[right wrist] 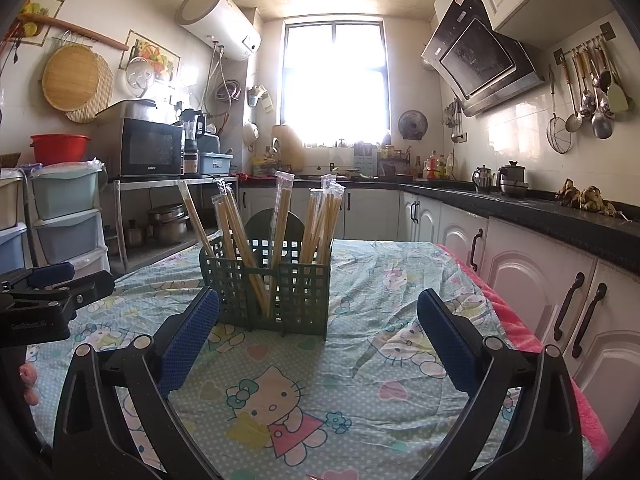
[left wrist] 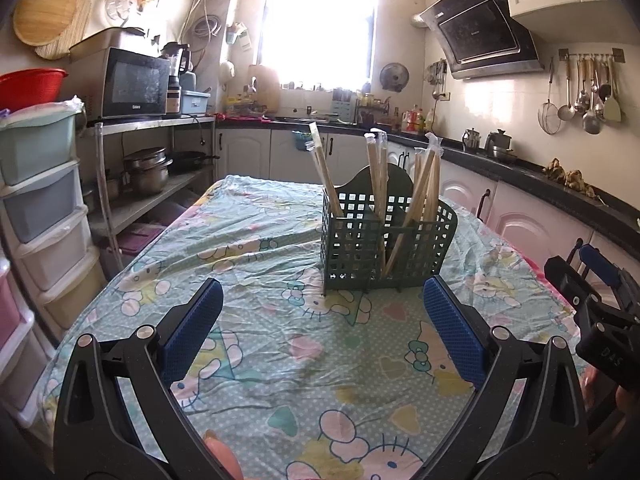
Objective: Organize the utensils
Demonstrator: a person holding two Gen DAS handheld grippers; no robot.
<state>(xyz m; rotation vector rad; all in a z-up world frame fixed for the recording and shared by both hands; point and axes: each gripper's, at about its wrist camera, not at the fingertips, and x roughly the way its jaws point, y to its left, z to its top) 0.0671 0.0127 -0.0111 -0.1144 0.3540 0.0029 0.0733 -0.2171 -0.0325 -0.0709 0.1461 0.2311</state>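
A dark green lattice utensil holder (left wrist: pixel 384 248) (right wrist: pixel 266 292) stands upright on the table, with several plastic-wrapped pairs of wooden chopsticks (left wrist: pixel 378 176) (right wrist: pixel 280 224) leaning in its compartments. My left gripper (left wrist: pixel 322 332) is open with nothing between its blue pads, a short way in front of the holder. The right gripper (right wrist: pixel 318 340) is open too and holds nothing; the holder stands just beyond its left finger (right wrist: pixel 192 336). Each gripper shows at the edge of the other's view: the right gripper (left wrist: pixel 592 300) at the right edge, the left gripper (right wrist: pixel 44 292) at the left edge.
A cartoon-print tablecloth (left wrist: pixel 280 360) (right wrist: pixel 360 392) covers the table. Stacked plastic drawers (left wrist: pixel 40 200) and a metal shelf with pots and a microwave (left wrist: pixel 136 84) stand to the left. White cabinets under a black counter (right wrist: pixel 540 216) run along the right.
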